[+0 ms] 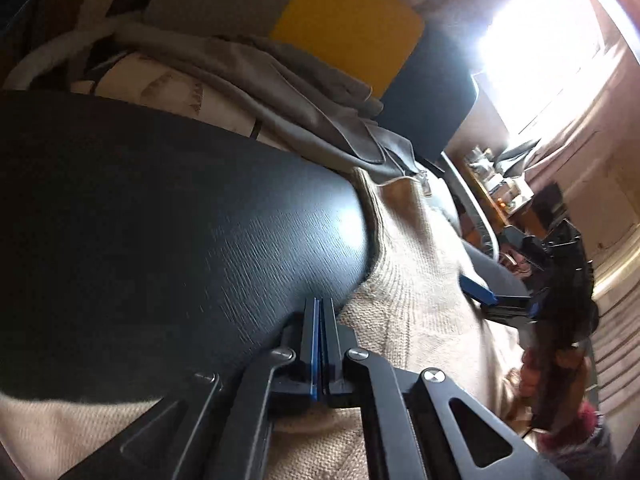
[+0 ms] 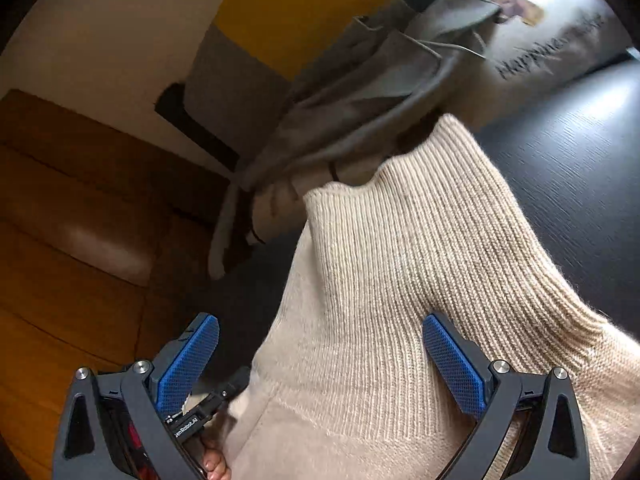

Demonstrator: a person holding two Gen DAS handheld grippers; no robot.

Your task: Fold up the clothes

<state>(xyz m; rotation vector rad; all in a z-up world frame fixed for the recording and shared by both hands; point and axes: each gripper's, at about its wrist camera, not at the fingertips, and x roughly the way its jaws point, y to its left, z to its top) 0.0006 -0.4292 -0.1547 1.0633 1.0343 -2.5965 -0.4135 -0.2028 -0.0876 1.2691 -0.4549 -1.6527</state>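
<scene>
A cream ribbed-knit sweater (image 2: 400,280) lies across the dark, fine-grained surface (image 1: 160,208), its long axis running from the near edge away toward the pile of clothes at the far side. Its ribbed end (image 2: 424,152) points at that pile and stops just short of it. The knit is thick and fuzzy, with straight vertical ribs and a soft fold near the tools.

The left tool (image 1: 318,312) has its jaws pressed together, thin blue pads meeting face to face; it sits at the sweater's edge where knit meets bare surface, and whether any cloth is caught between the pads cannot be told. The right tool (image 2: 320,360) is spread wide, its blue textured pads (image 2: 452,364) well apart, one over the sweater and the other off its side edge above the floor; it holds nothing.

Beyond the sweater lies a rumpled grey garment (image 2: 360,84) with stitched seams, draped over a pale printed cushion (image 2: 560,40). Behind those stand a yellow panel (image 1: 348,28) and a dark panel (image 1: 432,96). Brown wooden flooring (image 2: 60,240) shows beside the surface.
</scene>
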